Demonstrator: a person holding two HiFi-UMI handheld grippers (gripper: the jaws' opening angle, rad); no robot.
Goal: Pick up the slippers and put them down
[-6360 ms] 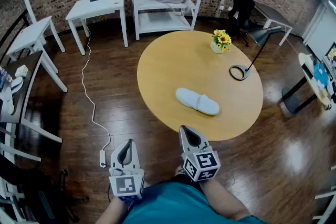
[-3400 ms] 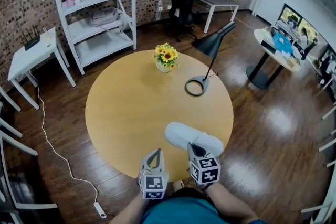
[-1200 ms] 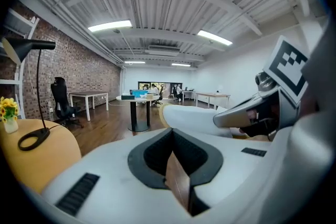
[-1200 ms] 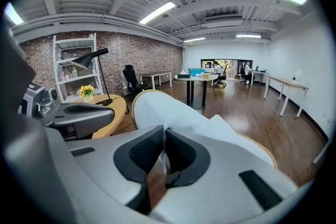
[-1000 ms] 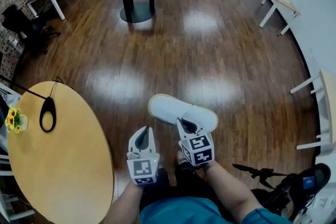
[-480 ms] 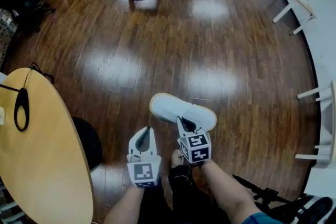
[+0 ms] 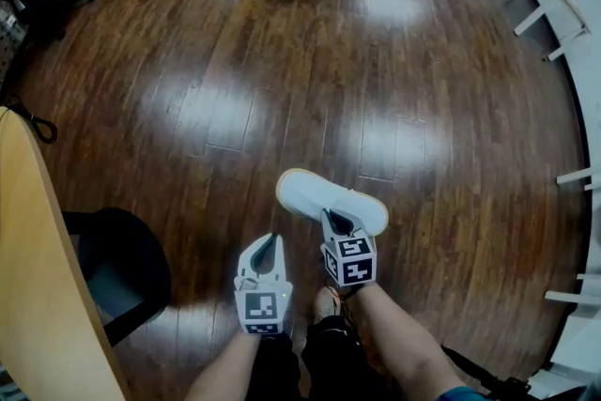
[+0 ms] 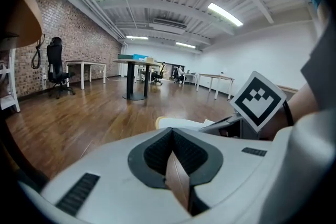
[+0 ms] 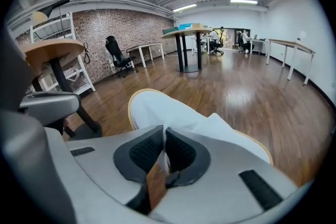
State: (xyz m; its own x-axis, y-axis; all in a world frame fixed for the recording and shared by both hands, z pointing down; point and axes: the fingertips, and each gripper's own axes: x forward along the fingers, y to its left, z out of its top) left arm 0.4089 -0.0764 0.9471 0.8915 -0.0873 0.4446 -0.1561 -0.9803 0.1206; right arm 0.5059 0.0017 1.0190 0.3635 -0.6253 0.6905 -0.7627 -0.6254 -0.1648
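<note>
My right gripper [image 7: 335, 223] pinched slipper [image 7: 308, 194] upper; slipper's long axis ran ahead-left above floor [image 7: 282, 89]. Left gripper [image 7: 269, 242] closed, empty, beside.

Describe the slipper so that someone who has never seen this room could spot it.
Start at the dark wooden floor, right of the yellow table's edge. Low in the head view, the right tool pinches a white slipper. It is soft, flat and tan-edged, unlike the hard left tool beside it.
</note>
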